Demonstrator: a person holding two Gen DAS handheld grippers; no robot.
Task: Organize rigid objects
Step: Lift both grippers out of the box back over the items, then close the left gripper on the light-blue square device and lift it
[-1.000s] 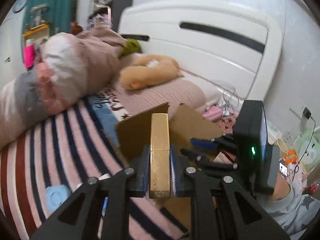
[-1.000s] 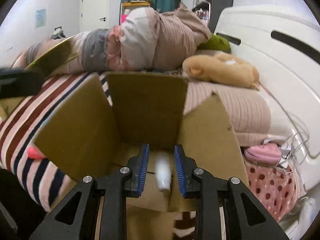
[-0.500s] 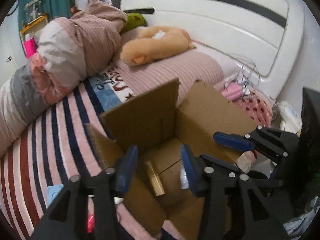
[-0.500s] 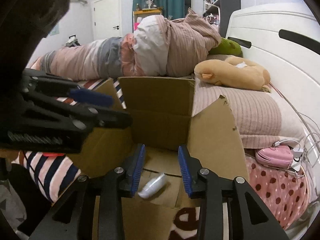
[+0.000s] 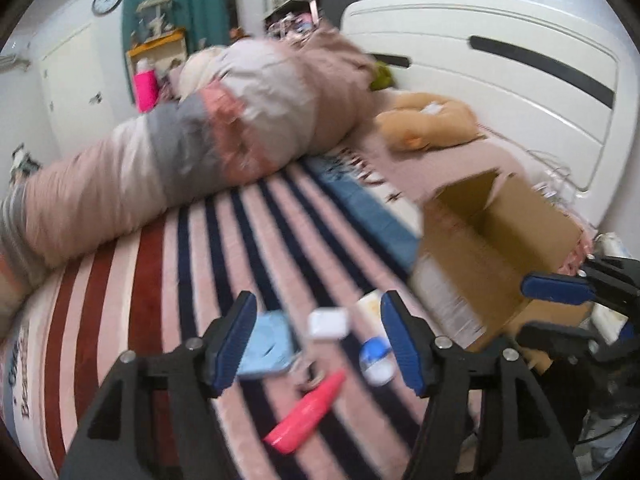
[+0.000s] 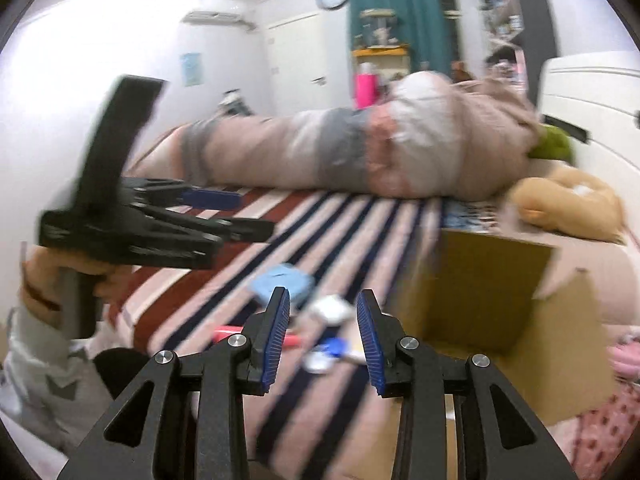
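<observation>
While small things still lie on the bed (image 5: 132, 264), we are not done. In the lower middle we see a red tube (image 5: 308, 414), a white case (image 5: 329, 323) and a blue pad (image 5: 267, 346); the box (image 5: 492, 248) sits at the right. Our left gripper (image 5: 320, 344) has just been opening and holds nothing. Our right gripper (image 6: 323, 338) is a bit apart, empty too.

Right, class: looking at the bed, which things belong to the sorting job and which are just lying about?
Part of the job:
- cardboard box
- red tube
- white case
- light blue case
- blue-and-white container
- left gripper and right gripper, both open and empty

Just lying about:
- rolled duvet
- tan plush toy
- striped blanket
</observation>
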